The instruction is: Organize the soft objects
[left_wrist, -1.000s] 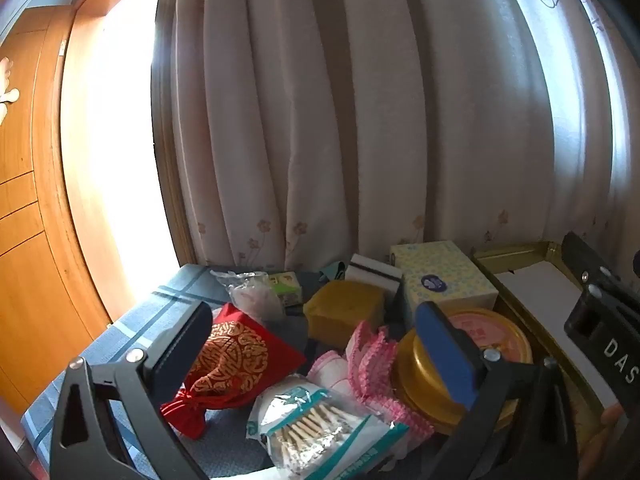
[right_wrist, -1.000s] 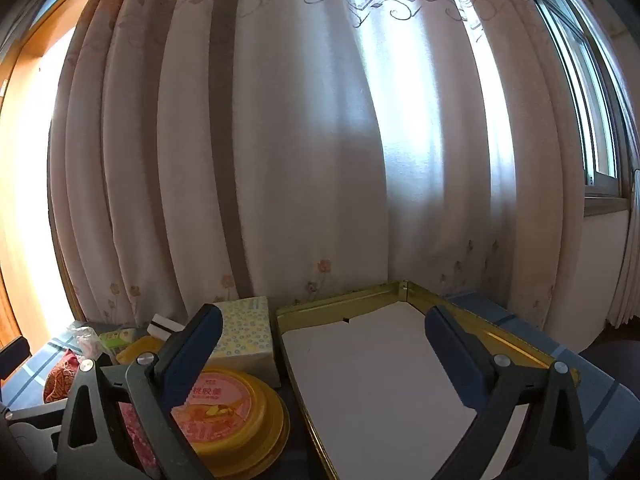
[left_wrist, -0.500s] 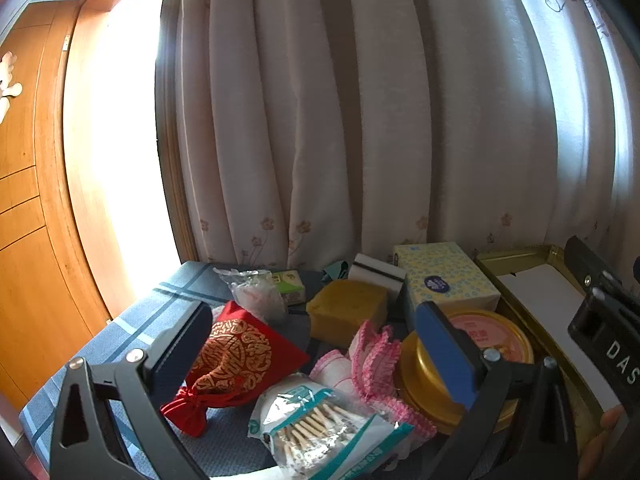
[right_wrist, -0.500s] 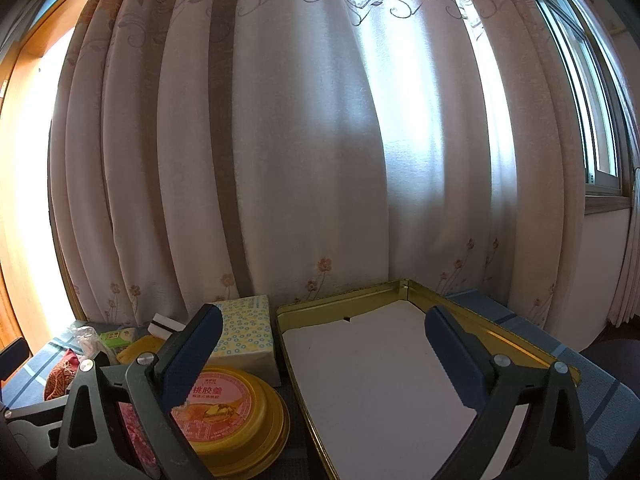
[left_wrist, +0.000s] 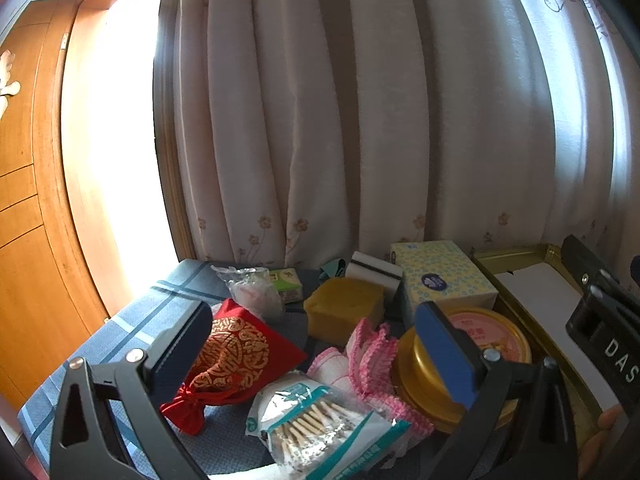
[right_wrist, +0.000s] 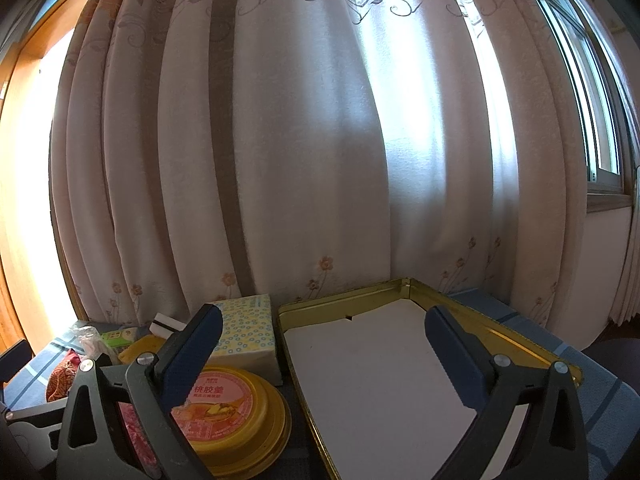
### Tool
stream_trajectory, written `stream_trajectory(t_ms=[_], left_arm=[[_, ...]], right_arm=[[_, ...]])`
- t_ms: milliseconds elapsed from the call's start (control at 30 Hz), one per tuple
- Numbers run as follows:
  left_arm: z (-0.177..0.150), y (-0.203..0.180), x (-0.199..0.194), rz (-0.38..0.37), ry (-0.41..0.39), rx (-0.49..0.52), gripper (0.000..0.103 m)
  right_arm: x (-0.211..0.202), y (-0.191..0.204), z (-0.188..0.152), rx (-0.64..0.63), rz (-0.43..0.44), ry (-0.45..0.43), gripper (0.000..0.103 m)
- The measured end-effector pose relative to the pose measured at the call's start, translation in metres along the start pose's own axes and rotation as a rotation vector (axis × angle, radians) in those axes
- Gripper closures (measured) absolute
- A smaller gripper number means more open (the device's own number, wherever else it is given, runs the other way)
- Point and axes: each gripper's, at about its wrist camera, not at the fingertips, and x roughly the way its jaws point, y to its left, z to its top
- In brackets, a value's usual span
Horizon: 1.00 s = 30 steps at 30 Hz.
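My left gripper (left_wrist: 312, 344) hangs open above a pile on the blue checked cloth (left_wrist: 132, 320). Under it lie a red drawstring pouch (left_wrist: 236, 356), a pink-edged cloth (left_wrist: 368, 356), a bag of cotton swabs (left_wrist: 316, 428) and a yellow sponge (left_wrist: 344, 312). A tissue pack (left_wrist: 440, 276) sits behind them. My right gripper (right_wrist: 324, 344) is open over the gold tin tray (right_wrist: 520, 344) with its white liner; nothing is between its fingers. The tissue pack (right_wrist: 248, 336) and the pouch (right_wrist: 60, 372) show at its left.
A round yellow tub (left_wrist: 492, 360) with a pink lid stands beside the tray; the same tub (right_wrist: 236, 404) is by my right gripper's left finger. A white and black sponge (left_wrist: 376, 272), a crumpled plastic bag (left_wrist: 252, 292) and a small green pack (left_wrist: 288, 284) lie behind. A curtain (left_wrist: 360, 120) closes the back.
The left wrist view has shifted slightly, so the pile sits a little lower and to the right. Both grippers stay open and nothing was picked up.
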Motion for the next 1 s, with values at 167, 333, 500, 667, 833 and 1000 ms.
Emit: stream_trajectory(t_ms=[167,333,500,667,833,1000], left_arm=[[0.0,0.0,0.0,-0.001,0.001,0.0,0.0],[-0.001,-0.001,-0.001,-0.002,0.004,-0.005,0.0],[-0.002,-0.001,-0.004,-0.003,0.007,-0.005,0.0],[-0.003,0.0,-0.007,-0.006,0.01,-0.008,0.0],[-0.005,0.003,-0.01,-0.01,0.03,-0.015,0.0],[-0.009,0.01,-0.016,-0.009,0.061,-0.022,0.001]], right_arm=[[0.0,0.0,0.001,0.001,0.0,0.002,0.0],[0.001,0.001,0.0,0.003,0.004,0.004,0.0],[0.001,0.001,0.0,0.005,0.011,0.008,0.0],[0.002,0.001,0.0,0.009,0.012,0.013,0.0],[0.002,0.001,0.0,0.006,0.016,0.014,0.001],[0.001,0.004,0.0,-0.006,0.045,0.014,0.001]])
